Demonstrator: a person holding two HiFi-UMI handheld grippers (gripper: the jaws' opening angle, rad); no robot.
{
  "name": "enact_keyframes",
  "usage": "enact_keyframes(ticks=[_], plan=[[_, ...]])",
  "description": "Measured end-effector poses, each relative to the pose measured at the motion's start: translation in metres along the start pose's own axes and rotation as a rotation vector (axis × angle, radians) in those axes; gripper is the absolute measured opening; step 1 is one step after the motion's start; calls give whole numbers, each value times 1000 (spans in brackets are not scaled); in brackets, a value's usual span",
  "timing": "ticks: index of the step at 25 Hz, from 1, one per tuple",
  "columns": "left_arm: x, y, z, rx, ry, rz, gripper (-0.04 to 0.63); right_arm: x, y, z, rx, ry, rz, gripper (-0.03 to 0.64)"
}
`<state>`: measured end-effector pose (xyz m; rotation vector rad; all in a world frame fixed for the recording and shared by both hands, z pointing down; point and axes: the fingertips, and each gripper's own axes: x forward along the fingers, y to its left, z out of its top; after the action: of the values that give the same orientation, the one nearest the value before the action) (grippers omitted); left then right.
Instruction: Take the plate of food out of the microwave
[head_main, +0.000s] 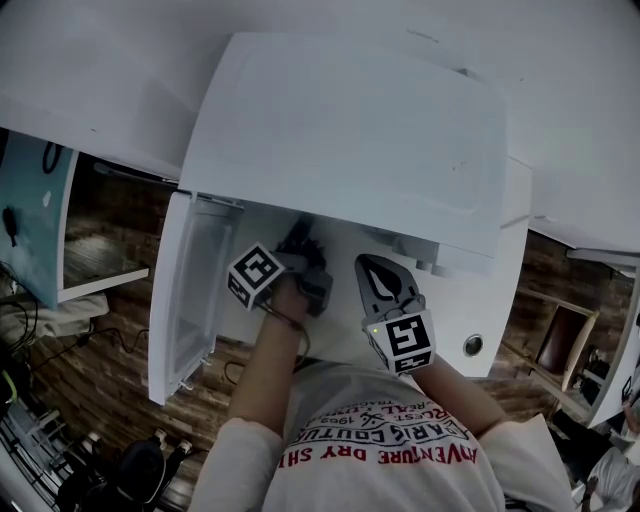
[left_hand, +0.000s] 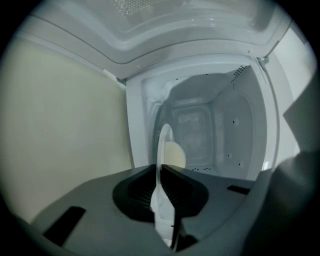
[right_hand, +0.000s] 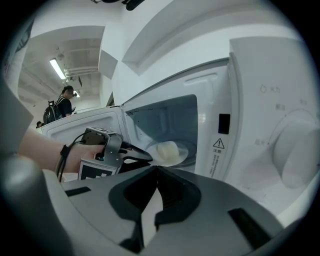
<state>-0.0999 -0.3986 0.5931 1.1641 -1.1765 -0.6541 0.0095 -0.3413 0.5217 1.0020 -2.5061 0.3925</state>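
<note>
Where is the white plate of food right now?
In the right gripper view the round white plate sits inside the open white microwave, left of its control panel, its near rim pinched by the left gripper.

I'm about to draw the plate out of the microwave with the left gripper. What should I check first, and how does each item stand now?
1. Microwave door swung open, out of the exit path: ok.
2. Left gripper jaws shut on the plate rim: ok.
3. Food sitting on the plate, not at the gripped edge: ok.
4. Right gripper jaws together, empty, outside the microwave: ok.
5. Plate lifted off the oven floor: cannot tell.
6. One-sided rim grip firm enough to keep the plate level: cannot tell.
</note>
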Motion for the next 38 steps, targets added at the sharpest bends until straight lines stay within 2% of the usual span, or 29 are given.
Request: enact_keyframes(ticks=[10, 21, 26, 32, 38], plan=[[-11, -11, 1, -3, 2, -46, 15, -6, -9, -1, 11, -2, -35, 11], [-41, -9, -1, -61, 3, -132, 15, -19, 5, -2, 6, 2, -47, 11], [-53, -16, -1, 0, 40, -175, 15, -25, 7, -3, 12, -4, -85, 10], [-84, -33, -10, 22, 112, -231, 15, -37, 13, 8, 19, -47, -152, 10], [-120, -36, -21, 60, 187, -224, 15, -48, 17, 22, 41, -104, -219, 11]])
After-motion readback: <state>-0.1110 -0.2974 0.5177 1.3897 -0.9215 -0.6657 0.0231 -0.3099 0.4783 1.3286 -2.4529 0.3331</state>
